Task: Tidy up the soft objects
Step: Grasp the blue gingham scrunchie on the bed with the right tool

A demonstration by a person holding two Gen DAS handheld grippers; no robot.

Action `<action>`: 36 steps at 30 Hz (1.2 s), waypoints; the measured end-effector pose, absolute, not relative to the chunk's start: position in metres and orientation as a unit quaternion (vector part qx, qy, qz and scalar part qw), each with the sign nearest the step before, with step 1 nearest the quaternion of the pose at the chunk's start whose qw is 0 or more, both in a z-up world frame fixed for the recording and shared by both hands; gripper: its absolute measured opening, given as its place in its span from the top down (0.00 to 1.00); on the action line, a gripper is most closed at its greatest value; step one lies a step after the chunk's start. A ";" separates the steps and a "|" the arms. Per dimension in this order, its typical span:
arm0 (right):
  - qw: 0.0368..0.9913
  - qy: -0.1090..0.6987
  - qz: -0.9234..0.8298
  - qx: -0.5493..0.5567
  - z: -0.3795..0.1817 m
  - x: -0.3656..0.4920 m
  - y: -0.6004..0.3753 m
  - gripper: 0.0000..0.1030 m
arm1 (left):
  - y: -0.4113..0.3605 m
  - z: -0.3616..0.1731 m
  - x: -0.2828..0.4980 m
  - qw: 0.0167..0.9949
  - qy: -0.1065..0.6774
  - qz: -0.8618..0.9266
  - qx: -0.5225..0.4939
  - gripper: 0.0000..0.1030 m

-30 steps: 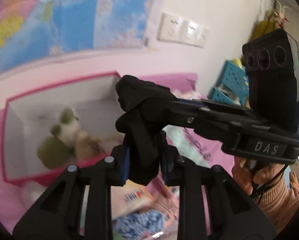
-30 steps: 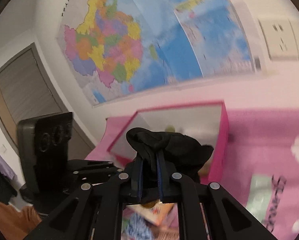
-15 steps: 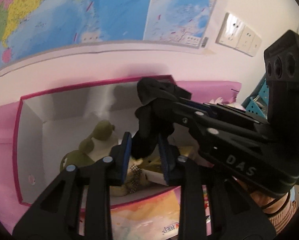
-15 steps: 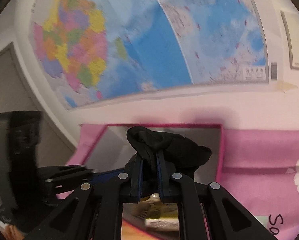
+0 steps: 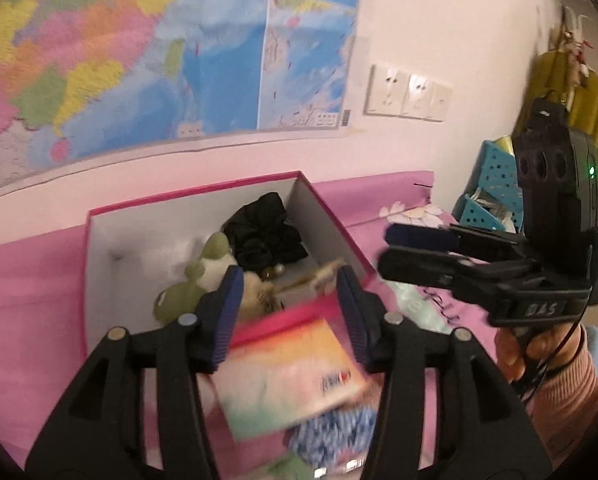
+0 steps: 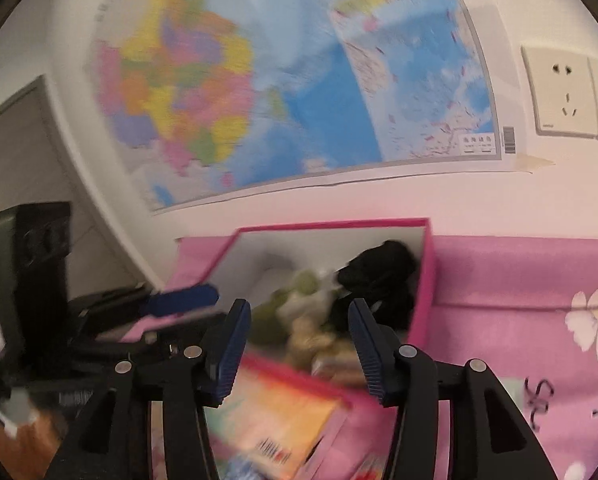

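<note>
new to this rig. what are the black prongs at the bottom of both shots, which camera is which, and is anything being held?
There is no robot here: a person carries a two-finger handheld tool in each hand, and each has a fisheye camera looking along its fingers. In the left view the prongs are the left tool; the right tool shows from the side, with the person's hand under it. The right view shows the right tool from its own camera. Both have just been opening and now hold nothing. A black cloth lies in the pink box beside a green plush toy, on a pink sheet. A map hangs behind.
</note>
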State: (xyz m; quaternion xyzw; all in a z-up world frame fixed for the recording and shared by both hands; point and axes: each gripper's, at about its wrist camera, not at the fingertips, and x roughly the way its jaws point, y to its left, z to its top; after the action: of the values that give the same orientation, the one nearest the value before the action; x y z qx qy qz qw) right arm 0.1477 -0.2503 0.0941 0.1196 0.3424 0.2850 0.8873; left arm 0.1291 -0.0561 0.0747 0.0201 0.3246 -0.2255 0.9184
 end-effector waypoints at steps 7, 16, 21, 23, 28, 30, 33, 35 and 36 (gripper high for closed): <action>0.858 0.373 0.336 0.110 0.069 0.079 -0.246 0.45 | -0.028 0.041 0.076 0.905 0.351 -0.242 -0.009 0.49; 0.834 0.448 0.313 0.074 0.008 0.054 -0.211 0.45 | -0.027 -0.020 0.060 0.876 0.425 -0.229 -0.019 0.49; 0.830 0.460 0.308 0.065 -0.007 0.053 -0.199 0.45 | -0.027 -0.038 0.062 0.864 0.448 -0.227 -0.027 0.49; 0.831 0.463 0.301 0.065 -0.010 0.055 -0.198 0.50 | -0.028 -0.042 0.062 0.861 0.454 -0.229 -0.028 0.49; 0.832 0.463 0.298 0.065 -0.013 0.054 -0.198 0.71 | -0.033 -0.048 0.065 0.854 0.461 -0.238 -0.031 0.49; 0.832 0.463 0.298 0.063 -0.013 0.054 -0.198 0.81 | -0.034 -0.051 0.067 0.851 0.465 -0.241 -0.033 0.49; 0.831 0.457 0.310 0.071 -0.009 0.054 -0.198 0.88 | -0.035 -0.052 0.069 0.847 0.469 -0.247 -0.035 0.49; 0.834 0.448 0.314 0.072 -0.003 0.052 -0.200 0.89 | -0.035 -0.052 0.070 0.844 0.470 -0.256 -0.041 0.49; 0.833 0.445 0.319 0.078 0.000 0.051 -0.202 0.90 | -0.035 -0.051 0.071 0.842 0.471 -0.262 -0.045 0.49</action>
State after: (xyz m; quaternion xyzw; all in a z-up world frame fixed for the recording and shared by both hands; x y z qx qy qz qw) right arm 0.0513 -0.2019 -0.0001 0.0780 0.4448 0.3186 0.8334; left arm 0.0711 -0.0349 -0.0514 -0.0447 0.4705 -0.2617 0.8415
